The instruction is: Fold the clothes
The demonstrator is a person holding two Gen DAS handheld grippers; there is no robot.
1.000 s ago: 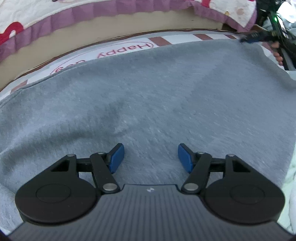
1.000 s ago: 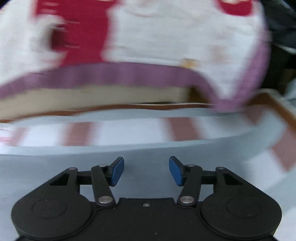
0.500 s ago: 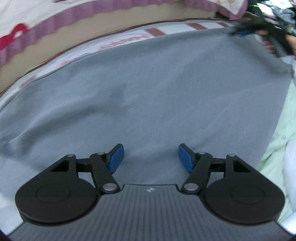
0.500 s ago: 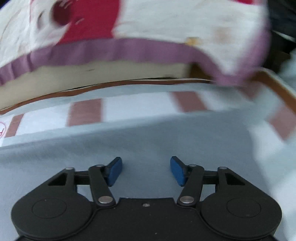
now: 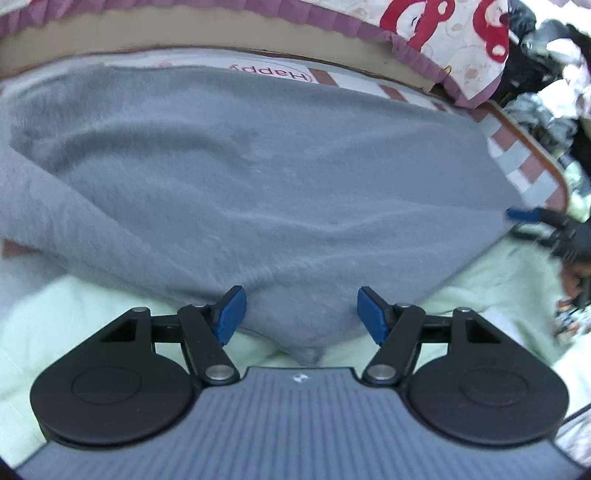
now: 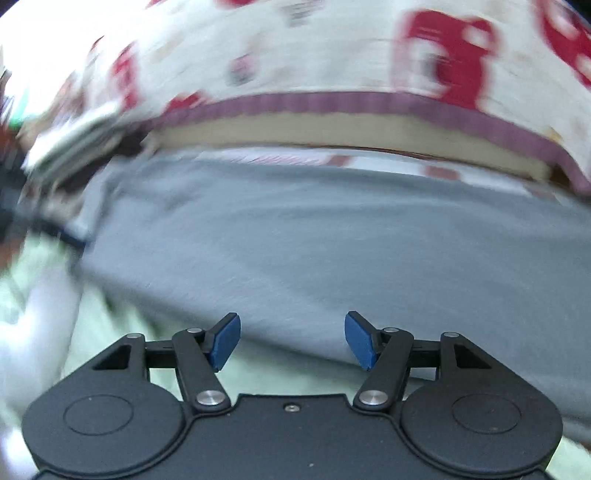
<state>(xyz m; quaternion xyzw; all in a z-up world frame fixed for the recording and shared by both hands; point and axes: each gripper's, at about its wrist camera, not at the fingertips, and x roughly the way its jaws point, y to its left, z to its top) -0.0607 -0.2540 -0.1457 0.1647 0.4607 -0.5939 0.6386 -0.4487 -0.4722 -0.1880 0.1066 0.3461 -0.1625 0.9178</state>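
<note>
I am holding my left gripper (image 5: 298,314) over the near edge of the soft grey fleece garment (image 5: 280,177), its blue pads (image 5: 229,314) standing apart with nothing pinched. A rounded corner of the grey cloth is hanging in the gap between them, touching neither pad. The garment is lying spread across a white mat with reddish-brown stripes (image 5: 517,162), and its near edge is overlapping a pale green fluffy fabric (image 5: 498,280) beneath.

My right gripper (image 6: 291,338) is opening its jaws at this moment; between its blue pads (image 6: 360,341) I am seeing only the grey garment's (image 6: 332,251) surface and lower hem below, not gripped. That view is heavily blurred. From my left camera, the right gripper's blue fingertip (image 5: 519,214) is showing at the garment's far right corner; whether it is touching the cloth I cannot tell.

Behind the mat, a white quilt with red figures and a purple ruffled border (image 5: 424,33) is draping over a tan edge.
</note>
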